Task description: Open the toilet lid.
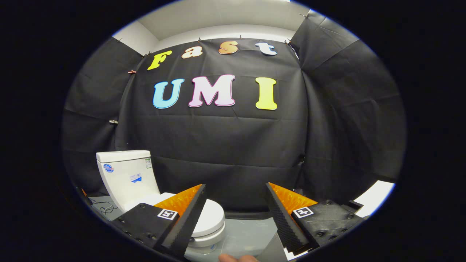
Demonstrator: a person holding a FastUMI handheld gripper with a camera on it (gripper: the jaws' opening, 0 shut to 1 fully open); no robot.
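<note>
1. Gripper view, toilet lid (212,217): white, lying flat and closed over the bowl. It sits beyond the left finger (185,218), which overlaps its near side; the rounded front edge shows just inside the gap between the two fingers.
2. Toilet tank (127,176): white, upright behind the lid, further to the left of the fingers, with small stickers on its front face.
3. Gripper (235,214): fingers spread wide apart, nothing between them, touching nothing. The lid lies ahead and to the left, well apart from the right finger (285,218).
4. Floor (247,233): pale grey, visible between the fingers and around the toilet base.
5. Cable (105,208): thin, lying on the floor left of the tank.
6. Booth wall (233,153): black cloth, creased, hanging behind the toilet.
7. Fingertip (238,258): a person's, at the near edge below the fingers.
</note>
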